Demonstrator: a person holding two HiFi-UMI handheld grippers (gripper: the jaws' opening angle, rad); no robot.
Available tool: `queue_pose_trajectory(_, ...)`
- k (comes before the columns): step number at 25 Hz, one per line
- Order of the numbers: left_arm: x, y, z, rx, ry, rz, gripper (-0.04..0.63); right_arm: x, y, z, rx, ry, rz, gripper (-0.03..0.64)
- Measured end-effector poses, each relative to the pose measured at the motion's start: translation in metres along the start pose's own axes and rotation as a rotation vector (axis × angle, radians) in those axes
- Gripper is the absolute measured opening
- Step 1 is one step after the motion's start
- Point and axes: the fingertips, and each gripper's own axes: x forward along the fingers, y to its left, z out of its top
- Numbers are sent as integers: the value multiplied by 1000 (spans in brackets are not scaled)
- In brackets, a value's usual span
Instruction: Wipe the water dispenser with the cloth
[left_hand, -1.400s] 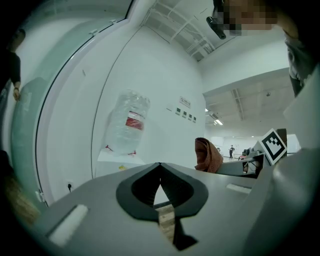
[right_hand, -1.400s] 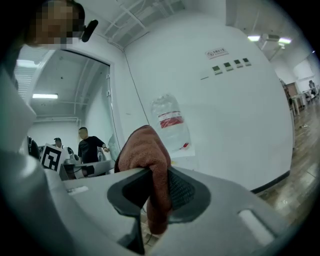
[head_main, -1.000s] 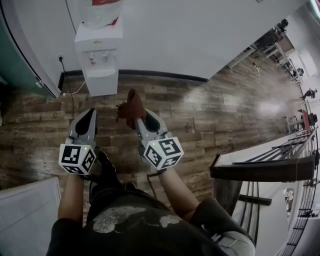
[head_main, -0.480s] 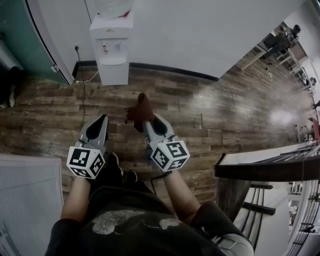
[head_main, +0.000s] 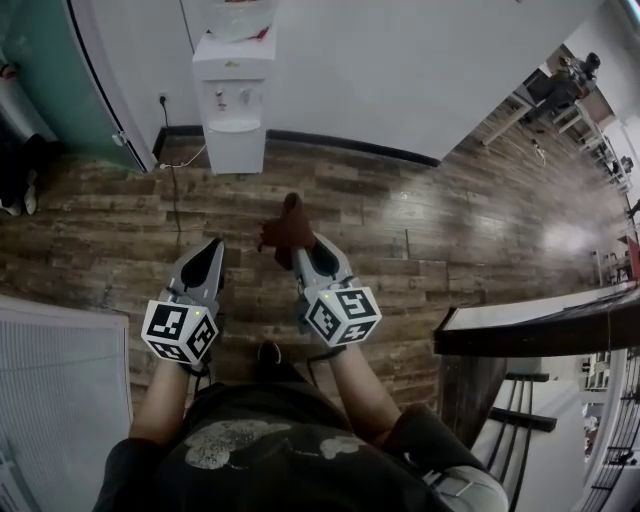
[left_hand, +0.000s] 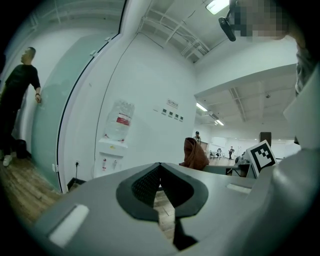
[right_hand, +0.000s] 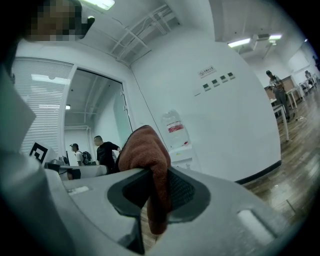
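Note:
A white water dispenser (head_main: 233, 110) with a clear bottle on top stands against the white wall, ahead and slightly left of me; it also shows as the dispenser (left_hand: 111, 159) and the dispenser (right_hand: 179, 150) in the gripper views. My right gripper (head_main: 297, 247) is shut on a brown cloth (head_main: 286, 227), which bunches up above the jaws as the cloth (right_hand: 147, 160). My left gripper (head_main: 208, 256) is shut with nothing in it, its jaw tips meeting at the gripper (left_hand: 160, 167). Both grippers hang over the wooden floor, well short of the dispenser.
A power cord (head_main: 172, 160) runs from a wall socket to the dispenser. A teal glass partition (head_main: 40, 80) stands at the left with a person (left_hand: 17, 95) by it. A dark table (head_main: 540, 330) is at my right, white blinds (head_main: 55, 400) at lower left.
The dispenser has shifted right and nearer in the head view as I moved toward it. Both grippers keep their hold and stance.

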Motion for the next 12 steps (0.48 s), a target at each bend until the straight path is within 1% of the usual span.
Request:
queue_pose_trajectory(4,-23,3,3,-7,-5,-13,19,-11,23,-3,-17,4,-6,61)
queue_pose_trajectory(9,-56,9,0,-31,-18,-5,18,-28,54,-16,-52,18,-6,61)
queue_pose_trajectory(12,-78,8,0,-20,-24,-7,18,-41,71,-15,-71,8,-12,61)
